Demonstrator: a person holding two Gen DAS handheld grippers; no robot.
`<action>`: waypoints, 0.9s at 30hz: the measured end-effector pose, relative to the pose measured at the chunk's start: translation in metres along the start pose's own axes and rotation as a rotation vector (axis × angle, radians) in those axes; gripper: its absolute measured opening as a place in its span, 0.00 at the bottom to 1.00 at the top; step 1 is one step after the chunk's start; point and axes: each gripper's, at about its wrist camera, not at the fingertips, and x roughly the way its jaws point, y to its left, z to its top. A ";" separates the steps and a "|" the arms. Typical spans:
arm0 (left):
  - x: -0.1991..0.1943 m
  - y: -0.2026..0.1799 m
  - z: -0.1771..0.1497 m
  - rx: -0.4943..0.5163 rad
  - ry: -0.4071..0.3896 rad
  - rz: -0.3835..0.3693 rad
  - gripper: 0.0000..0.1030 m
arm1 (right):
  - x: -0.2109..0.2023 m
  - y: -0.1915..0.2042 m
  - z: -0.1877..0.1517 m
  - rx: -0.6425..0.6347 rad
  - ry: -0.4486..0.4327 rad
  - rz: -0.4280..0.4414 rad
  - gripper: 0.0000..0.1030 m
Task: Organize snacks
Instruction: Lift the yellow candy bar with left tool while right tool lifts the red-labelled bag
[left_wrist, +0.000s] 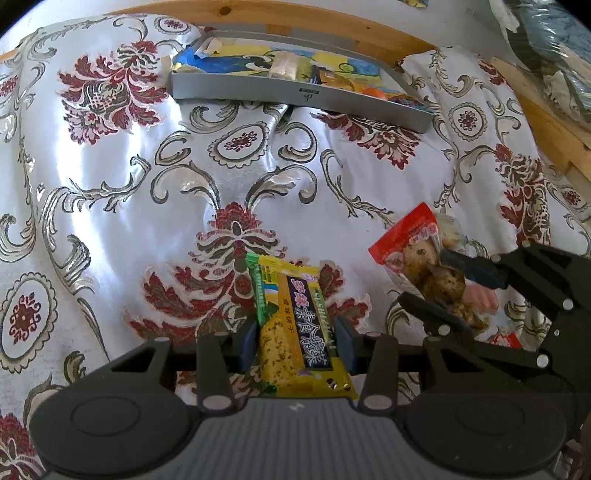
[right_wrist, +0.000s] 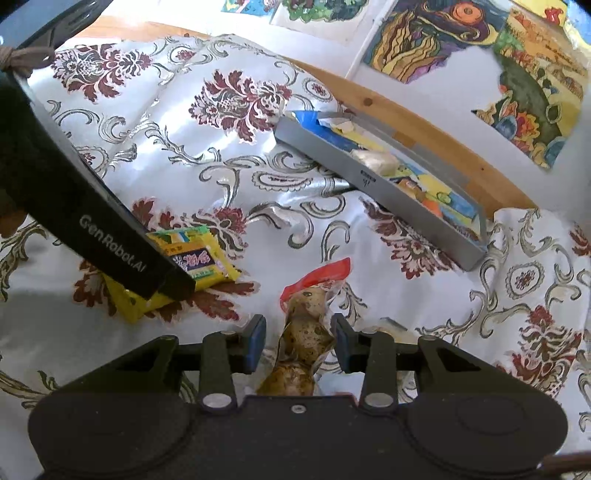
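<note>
The left gripper (left_wrist: 297, 341) has its blue-padded fingers (left_wrist: 248, 345) spread to either side of a yellow biscuit packet (left_wrist: 295, 332) that lies flat on the patterned cloth (left_wrist: 110, 206); the pads sit just beside the packet's long edges, and whether they are already pressing it cannot be told. The right gripper (right_wrist: 298, 341) also stands spread, its fingers (right_wrist: 255, 341) straddling a clear packet of speckled eggs with a red top (right_wrist: 306, 321), with a visible gap on each side, so nothing is pinched there yet. In the left wrist view that egg packet (left_wrist: 424, 266) lies to the right of the biscuit packet, close by but apart from it, with the right gripper's dark fingers around it. Farther off, near the wooden edge (left_wrist: 332, 33) at the far side, stands a shallow grey tray (left_wrist: 295, 98) that already holds several colourful snacks. The step in hand looks like the grasp of two loose packets at once, before they go to the tray. The next move likely calls for each pair of fingers to close squarely across its packet's width, gently on the eggs since the film is slippery and the contents can be crushed, then a lift clear of the cloth's folds and a carry to the far tray.
</note>
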 end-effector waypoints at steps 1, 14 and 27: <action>-0.001 0.000 0.000 0.003 -0.005 0.001 0.46 | -0.001 0.000 0.000 -0.004 -0.006 -0.003 0.39; -0.018 0.000 0.017 -0.001 -0.117 0.003 0.16 | -0.023 -0.003 0.009 -0.012 -0.144 -0.072 0.39; 0.001 0.010 0.007 -0.014 -0.011 0.048 0.48 | -0.025 -0.004 0.010 0.003 -0.157 -0.068 0.39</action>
